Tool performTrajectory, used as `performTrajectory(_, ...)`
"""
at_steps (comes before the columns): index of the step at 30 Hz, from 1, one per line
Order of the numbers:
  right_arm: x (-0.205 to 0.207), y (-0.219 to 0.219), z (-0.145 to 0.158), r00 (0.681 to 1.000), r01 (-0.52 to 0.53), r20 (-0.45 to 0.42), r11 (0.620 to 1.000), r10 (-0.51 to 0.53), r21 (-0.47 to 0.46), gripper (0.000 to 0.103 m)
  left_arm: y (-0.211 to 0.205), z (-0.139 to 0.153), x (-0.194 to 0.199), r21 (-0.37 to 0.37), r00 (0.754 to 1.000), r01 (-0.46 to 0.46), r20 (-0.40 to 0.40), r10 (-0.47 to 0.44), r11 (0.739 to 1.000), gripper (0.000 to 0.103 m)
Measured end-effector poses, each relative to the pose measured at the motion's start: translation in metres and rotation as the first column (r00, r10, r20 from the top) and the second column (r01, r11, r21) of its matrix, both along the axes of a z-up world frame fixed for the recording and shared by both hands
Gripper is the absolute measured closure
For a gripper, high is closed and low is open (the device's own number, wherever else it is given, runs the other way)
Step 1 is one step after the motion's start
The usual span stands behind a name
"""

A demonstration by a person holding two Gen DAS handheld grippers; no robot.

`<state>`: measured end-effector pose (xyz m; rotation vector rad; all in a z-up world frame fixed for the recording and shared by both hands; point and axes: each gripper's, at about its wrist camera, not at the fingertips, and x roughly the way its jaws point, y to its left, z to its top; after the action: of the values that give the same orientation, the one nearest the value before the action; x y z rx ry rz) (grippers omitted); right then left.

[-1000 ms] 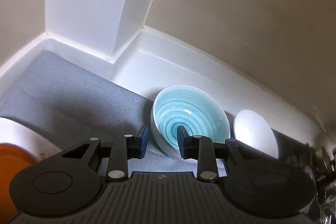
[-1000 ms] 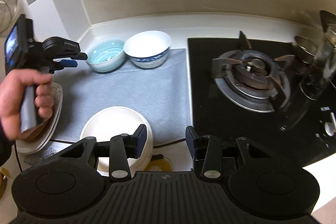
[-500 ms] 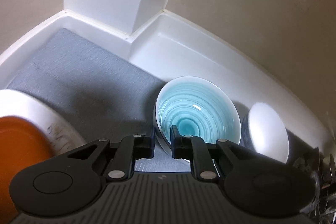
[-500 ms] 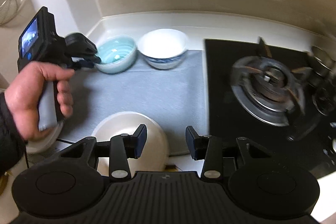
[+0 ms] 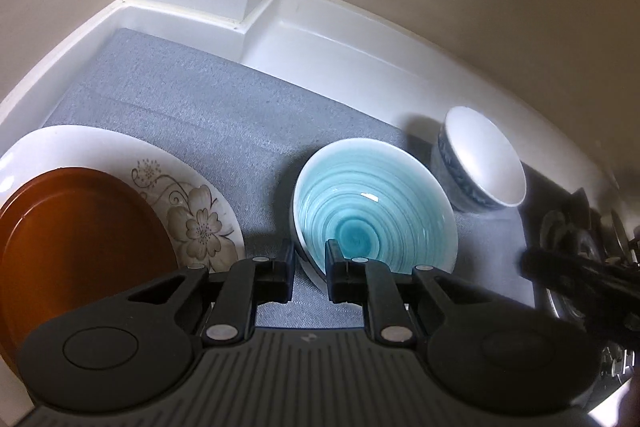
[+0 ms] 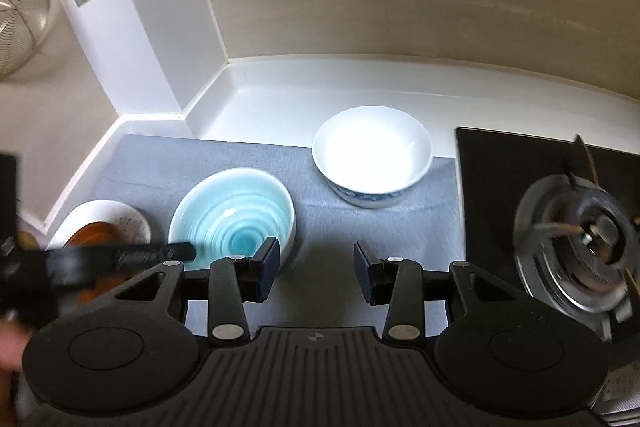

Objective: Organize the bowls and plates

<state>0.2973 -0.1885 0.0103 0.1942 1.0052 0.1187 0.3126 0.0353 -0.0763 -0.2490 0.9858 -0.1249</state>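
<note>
Far left: brown plate (image 5: 80, 247) lies stacked on the floral plate (image 5: 192, 203), on the grey mat (image 5: 208, 107). My left gripper (image 5: 310, 273) pinches the near rim of the teal bowl (image 5: 374, 219), one pad inside, one outside; the bowl tilts. To do this well I should keep the pinch firm, lift level and clear the plate rim. Right: my right gripper (image 6: 316, 267) stands spread, empty, with the white bowl (image 6: 372, 155) beyond it, apart.
</note>
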Motion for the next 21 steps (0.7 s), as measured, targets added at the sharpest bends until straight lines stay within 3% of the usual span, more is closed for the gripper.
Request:
performTrajectory(12,0.042,0.015,-0.044,0.992,-0.007,-0.126,1.0,0.004,-0.026,0.048,-0.003,-0.001,0.015,0.029,0.999,0.036,0.022,-0.037,0.999,0.086)
performTrajectory(21,0.055,0.02,-0.06,0.982,-0.015,-0.187,1.0,0.018,0.02,0.053,-0.005,-0.005,0.017,0.045,0.998,0.064,0.025,-0.065,0.997,0.087)
